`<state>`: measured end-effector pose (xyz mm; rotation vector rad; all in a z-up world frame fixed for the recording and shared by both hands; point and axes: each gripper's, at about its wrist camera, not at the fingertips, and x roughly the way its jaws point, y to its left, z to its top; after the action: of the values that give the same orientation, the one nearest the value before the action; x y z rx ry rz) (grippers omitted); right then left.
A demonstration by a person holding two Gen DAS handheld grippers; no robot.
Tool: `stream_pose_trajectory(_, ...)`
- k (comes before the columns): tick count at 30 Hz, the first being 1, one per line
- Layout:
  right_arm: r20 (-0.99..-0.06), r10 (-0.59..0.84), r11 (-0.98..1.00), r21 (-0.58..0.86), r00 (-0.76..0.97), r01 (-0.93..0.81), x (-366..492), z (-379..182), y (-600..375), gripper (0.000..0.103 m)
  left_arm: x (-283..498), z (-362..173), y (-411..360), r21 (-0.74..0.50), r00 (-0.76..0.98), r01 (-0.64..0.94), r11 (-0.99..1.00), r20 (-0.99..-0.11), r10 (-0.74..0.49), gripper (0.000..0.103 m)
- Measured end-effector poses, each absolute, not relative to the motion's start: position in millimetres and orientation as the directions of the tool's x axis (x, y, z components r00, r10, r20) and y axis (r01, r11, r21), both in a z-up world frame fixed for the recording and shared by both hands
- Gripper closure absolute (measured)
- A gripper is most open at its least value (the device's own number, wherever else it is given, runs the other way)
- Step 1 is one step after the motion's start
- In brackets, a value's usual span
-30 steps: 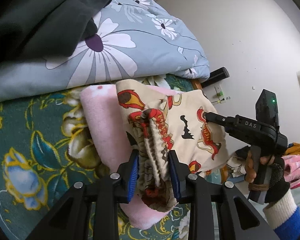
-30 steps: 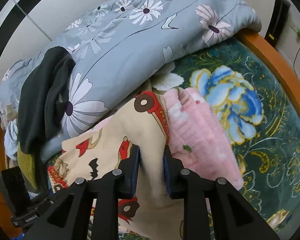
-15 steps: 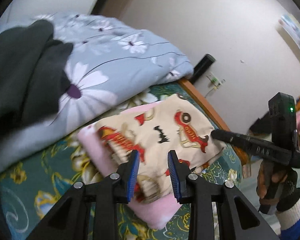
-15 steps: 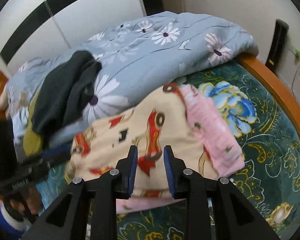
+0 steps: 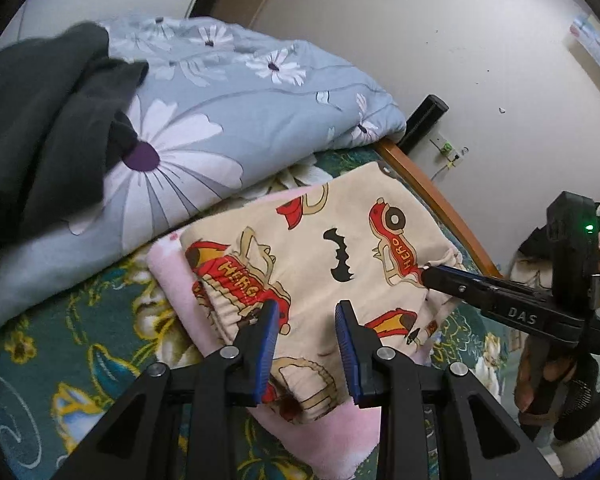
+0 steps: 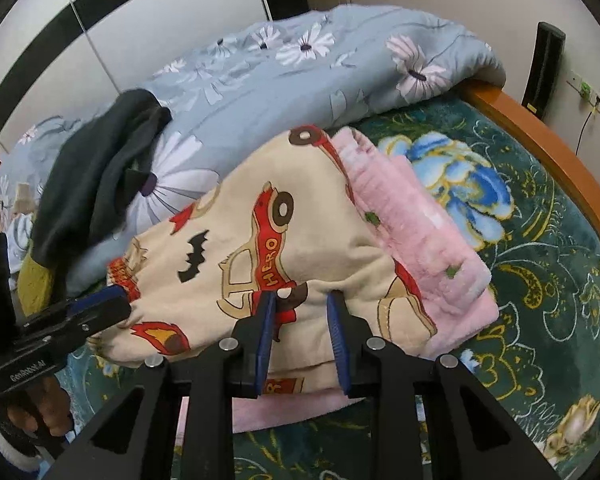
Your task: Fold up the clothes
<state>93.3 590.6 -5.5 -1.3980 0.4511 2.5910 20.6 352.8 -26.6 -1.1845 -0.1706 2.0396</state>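
A folded cream garment point(image 5: 340, 220) point(image 6: 228, 248) printed with red cars and black bats lies flat on a folded pink fleece piece point(image 5: 168, 268) point(image 6: 420, 240). Both rest on the green floral bedspread point(image 5: 60, 340) point(image 6: 540, 240). My left gripper point(image 5: 306, 308) point(image 6: 116, 296) hovers at the garment's near waistband edge, open, with nothing between its blue pads. My right gripper point(image 6: 300, 300) point(image 5: 426, 274) stands open at the opposite edge, its tips close to a small pucker in the cloth. A gloved hand point(image 5: 540, 380) holds the right gripper's handle.
A grey-blue flowered duvet point(image 5: 220, 112) point(image 6: 300, 72) is heaped behind the stack, with a dark garment point(image 5: 40, 120) point(image 6: 92, 176) draped over it. The wooden bed rail point(image 5: 432, 196) point(image 6: 540, 132) runs along the far side, near a black upright box point(image 5: 424, 120) point(image 6: 544, 68) against the wall.
One second ago both grippers pinched bunched cream cloth. They have let go and drawn back, and the garment now lies spread flat on the pink piece.
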Motion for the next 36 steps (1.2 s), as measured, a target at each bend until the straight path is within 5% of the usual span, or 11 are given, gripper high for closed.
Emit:
stream_pose_trajectory(8,-0.784,-0.056,-0.950,0.232,-0.618,-0.210,120.1,-5.5,571.8,0.073,46.0,-21.6,354.5,-0.392,-0.426,-0.478,-0.786,-0.679,0.598,0.065)
stream_pose_trajectory(12,-0.782,-0.057,-0.946,0.241,-0.620,-0.217,134.0,-13.6,574.6,0.070,55.6,-13.5,359.9,-0.334,-0.459,-0.473,-0.815,-0.696,0.552,0.053)
stream_pose_trajectory(16,-0.801,-0.079,-0.938,0.261,-0.594,-0.227,146.8,-20.2,571.4,0.063,63.2,-3.3,362.5,-0.290,-0.439,-0.466,-0.836,-0.745,0.503,0.047)
stream_pose_trajectory(19,-0.802,-0.094,-0.928,0.285,-0.590,-0.240,153.0,-23.1,569.8,0.047,69.7,0.7,358.4,-0.264,-0.441,-0.461,-0.847,-0.760,0.477,0.044)
stream_pose_trajectory(24,-0.816,-0.045,-0.939,0.232,-0.576,-0.255,161.7,-32.2,559.3,0.044,80.5,-0.1,347.0,-0.237,-0.456,-0.452,-0.860,-0.767,0.451,0.032)
stream_pose_trajectory(28,-0.799,-0.008,-0.929,0.229,-0.602,-0.291,175.7,-38.7,552.9,0.023,89.5,-13.6,339.7,-0.216,-0.439,-0.441,-0.871,-0.794,0.419,0.024)
stream_pose_trajectory(36,-0.813,0.067,-0.886,0.218,-0.579,-0.409,195.8,-40.6,543.9,0.021,109.7,-26.7,331.3,-0.210,-0.427,-0.432,-0.877,-0.809,0.404,0.011)
